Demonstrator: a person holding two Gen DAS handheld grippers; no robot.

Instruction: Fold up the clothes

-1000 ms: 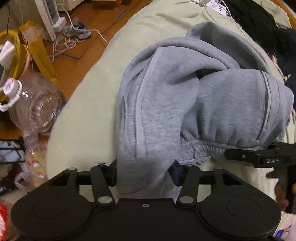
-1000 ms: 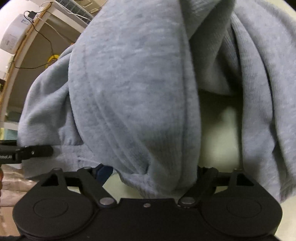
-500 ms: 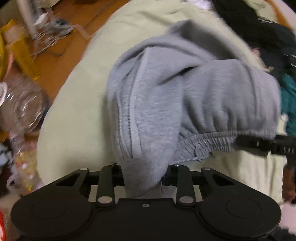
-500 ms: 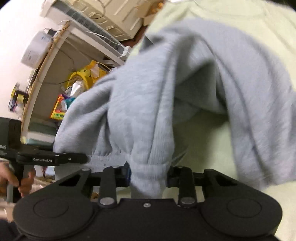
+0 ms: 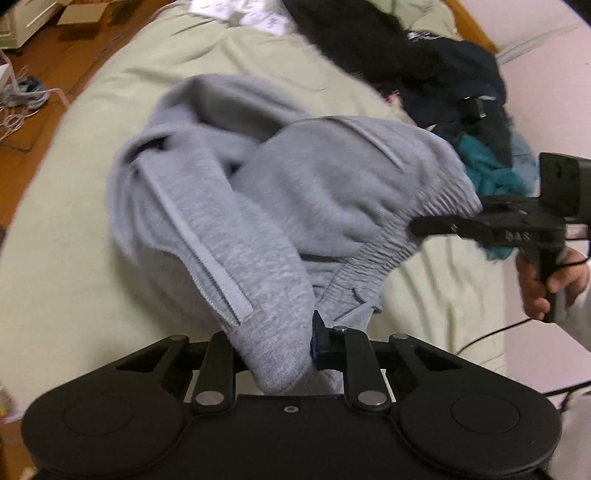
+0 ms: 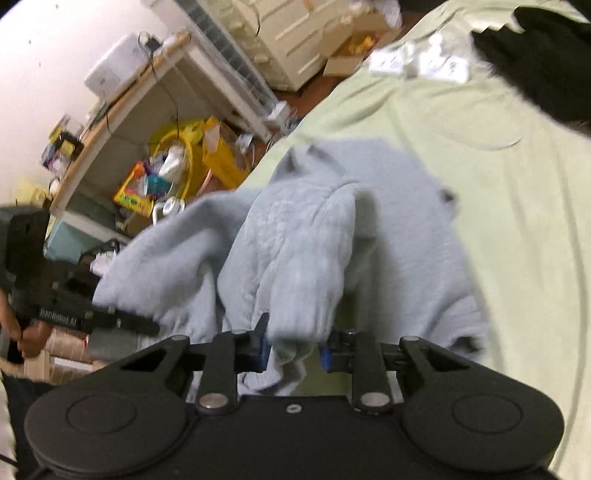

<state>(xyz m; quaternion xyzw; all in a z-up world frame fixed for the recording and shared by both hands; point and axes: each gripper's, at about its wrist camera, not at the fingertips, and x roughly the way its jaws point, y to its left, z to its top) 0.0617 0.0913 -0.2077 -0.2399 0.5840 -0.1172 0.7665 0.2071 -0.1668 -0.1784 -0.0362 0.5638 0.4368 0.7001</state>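
Note:
A grey sweat garment (image 5: 295, 206) with an elastic waistband and a side stripe hangs bunched over the pale green bed (image 5: 74, 229). My left gripper (image 5: 277, 354) is shut on a fold of it near the waistband. My right gripper (image 6: 295, 343) is shut on another fold of the same garment (image 6: 306, 251). In the left wrist view the right gripper (image 5: 436, 223) shows at the right, clamped on the waistband end. In the right wrist view the left gripper (image 6: 147, 326) shows at the left, on the cloth's edge.
A pile of black and teal clothes (image 5: 443, 81) lies at the bed's far right. White papers (image 6: 417, 62) lie at the bed's far end. Beside the bed are a wooden floor (image 5: 48, 51), cluttered shelves (image 6: 122, 147), yellow bags and white drawers (image 6: 295, 33).
Both grippers have drawn back and lifted with the garment; more of the bed shows. The garment has spread out between them, with the waistband stretched toward the right gripper.

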